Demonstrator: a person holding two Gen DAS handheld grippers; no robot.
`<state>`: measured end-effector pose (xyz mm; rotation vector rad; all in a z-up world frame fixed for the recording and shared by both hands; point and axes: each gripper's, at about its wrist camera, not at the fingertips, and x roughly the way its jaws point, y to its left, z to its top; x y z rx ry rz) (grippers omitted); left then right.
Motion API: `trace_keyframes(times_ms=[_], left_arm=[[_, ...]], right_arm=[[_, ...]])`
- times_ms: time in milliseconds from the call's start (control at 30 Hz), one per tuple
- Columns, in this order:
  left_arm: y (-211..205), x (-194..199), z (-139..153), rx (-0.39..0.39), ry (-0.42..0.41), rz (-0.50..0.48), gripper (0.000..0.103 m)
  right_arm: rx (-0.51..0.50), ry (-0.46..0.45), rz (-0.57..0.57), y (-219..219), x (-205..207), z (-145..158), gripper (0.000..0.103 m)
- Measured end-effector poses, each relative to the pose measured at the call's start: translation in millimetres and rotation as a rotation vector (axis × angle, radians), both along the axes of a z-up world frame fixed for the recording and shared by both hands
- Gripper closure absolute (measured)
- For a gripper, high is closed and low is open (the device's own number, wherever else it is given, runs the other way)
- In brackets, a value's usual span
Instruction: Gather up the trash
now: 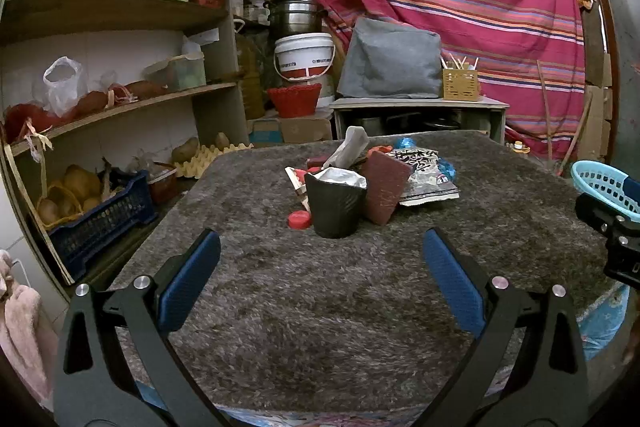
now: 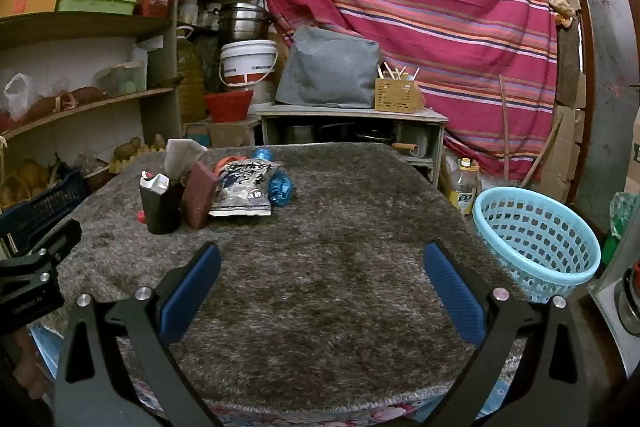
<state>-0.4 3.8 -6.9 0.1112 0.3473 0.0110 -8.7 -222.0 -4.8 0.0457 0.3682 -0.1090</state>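
Domestic storeroom/pantry. Wooden shelving (image 1: 120, 11) at 10 o'clock holds potatoes (image 1: 76, 183), egg tray (image 1: 208, 157), plastic tubs. Steel pots (image 1: 294, 15) & bucket (image 1: 304, 57) at 12. Striped cloth (image 1: 460, 7) screens wall, 1 o'clock. Cooking-oil bottle (image 2: 464, 189) on floor, 2 o'clock.

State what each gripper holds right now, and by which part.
Nothing. The left gripper and right gripper are both open above the table, fingers empty.

A striped red cloth (image 2: 420, 7) hangs behind a grey cushion (image 2: 328, 71). Wooden shelves (image 1: 116, 11) hold potatoes (image 1: 76, 183), a white bucket (image 1: 304, 55) and a steel pot (image 1: 294, 15).
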Motion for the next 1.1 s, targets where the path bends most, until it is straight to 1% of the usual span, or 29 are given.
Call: trace_keyframes(times_ms=[400, 433, 933, 1100], left_arm=[[9.9, 2.3, 1.0, -0.009, 0.006, 0.006, 0.005], [3.1, 2.7, 2.8, -0.007, 0.004, 0.002, 0.005], [4.2, 5.0, -1.3, -0.005, 0.009, -0.002, 0.005], [1.6, 3.6, -2.5, -0.008, 0.013, -0.006, 0.005]], right_arm=[[-0.007, 0.006, -0.006, 2.4, 1.2, -1.4, 0.004], [-0.006, 0.007, -0.006, 2.9, 1.3, -1.4, 0.004], [-0.015, 0.012, -0.015, 2.4, 3.4, -4.0, 0.004], [-0.015, 0.004, -0.020, 1.3, 1.3, -0.2, 0.004]])
